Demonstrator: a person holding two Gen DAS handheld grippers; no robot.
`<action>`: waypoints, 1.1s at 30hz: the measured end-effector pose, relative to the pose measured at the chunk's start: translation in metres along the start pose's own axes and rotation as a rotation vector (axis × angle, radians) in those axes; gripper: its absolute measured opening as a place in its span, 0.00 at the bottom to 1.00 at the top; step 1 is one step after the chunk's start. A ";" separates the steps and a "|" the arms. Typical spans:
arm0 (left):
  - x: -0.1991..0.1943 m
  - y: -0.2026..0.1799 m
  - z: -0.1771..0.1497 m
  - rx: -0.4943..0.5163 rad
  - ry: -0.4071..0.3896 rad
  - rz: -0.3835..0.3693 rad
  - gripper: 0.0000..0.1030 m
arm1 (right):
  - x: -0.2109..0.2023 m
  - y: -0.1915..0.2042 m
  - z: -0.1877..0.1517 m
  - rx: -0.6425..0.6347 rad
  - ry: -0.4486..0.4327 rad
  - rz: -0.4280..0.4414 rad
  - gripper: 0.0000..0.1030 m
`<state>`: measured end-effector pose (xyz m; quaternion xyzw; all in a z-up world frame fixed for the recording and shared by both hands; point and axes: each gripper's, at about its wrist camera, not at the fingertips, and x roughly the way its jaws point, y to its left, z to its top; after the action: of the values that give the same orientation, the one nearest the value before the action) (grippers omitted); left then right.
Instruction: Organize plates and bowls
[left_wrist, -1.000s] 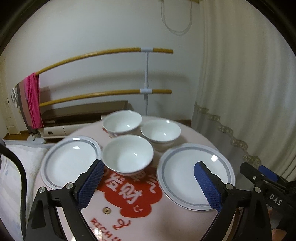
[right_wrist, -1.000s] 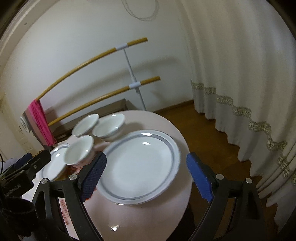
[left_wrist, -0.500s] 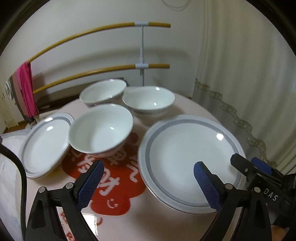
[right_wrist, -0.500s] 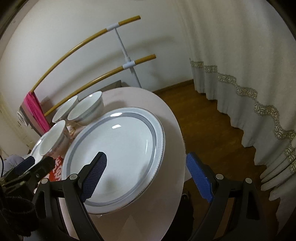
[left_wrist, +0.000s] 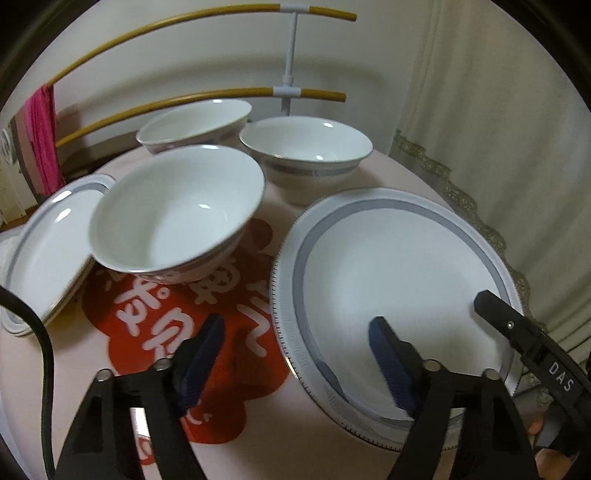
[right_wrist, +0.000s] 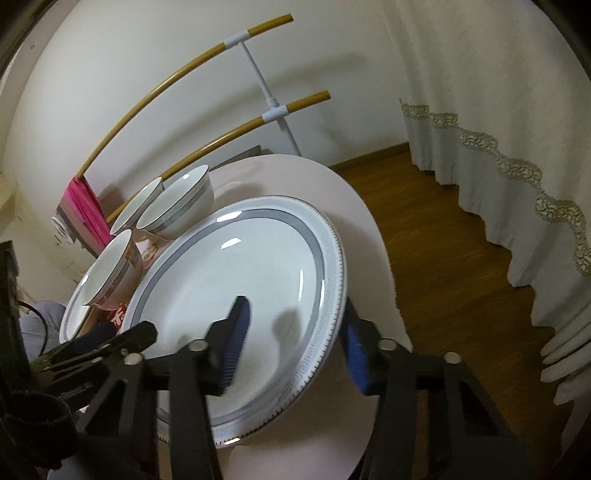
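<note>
Two gray-banded plates and three bowls sit on our round pink table, and we take the large plate as our landmark. It lies flat at the table's right edge, and both tools converge on it: our right gripper straddles its near-right rim, one blue pad above the plate's well and the other outside the rim, jaws parted and not yet pressing, as far as we can tell. Our left gripper straddles the near-left rim the same way, jaws apart and holding nothing. We judge the right gripper better placed; the rim runs crosswise between its pads, so a closing pinch should catch it. Left of the large plate, across the red sticker, rests the second plate, partly overlapped by the nearest bowl. Behind the large plate stands the banded bowl, with the far bowl to its left. That nearest bowl blocks stacking plate onto plate. Beyond lie a wooden rail rack and a curtain.
</note>
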<state>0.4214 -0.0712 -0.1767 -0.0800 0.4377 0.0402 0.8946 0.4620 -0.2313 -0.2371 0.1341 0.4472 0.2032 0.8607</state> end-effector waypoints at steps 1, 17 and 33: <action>0.005 0.001 0.000 -0.003 0.014 -0.017 0.65 | 0.001 -0.001 0.000 0.002 0.000 0.001 0.38; 0.016 0.010 0.003 -0.009 0.002 -0.076 0.30 | -0.001 -0.009 -0.001 0.032 -0.012 -0.016 0.16; -0.005 0.034 -0.009 -0.014 -0.011 -0.195 0.18 | -0.022 -0.011 -0.011 0.058 -0.021 0.005 0.16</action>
<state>0.4061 -0.0393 -0.1817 -0.1282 0.4228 -0.0439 0.8960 0.4442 -0.2504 -0.2318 0.1622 0.4436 0.1908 0.8605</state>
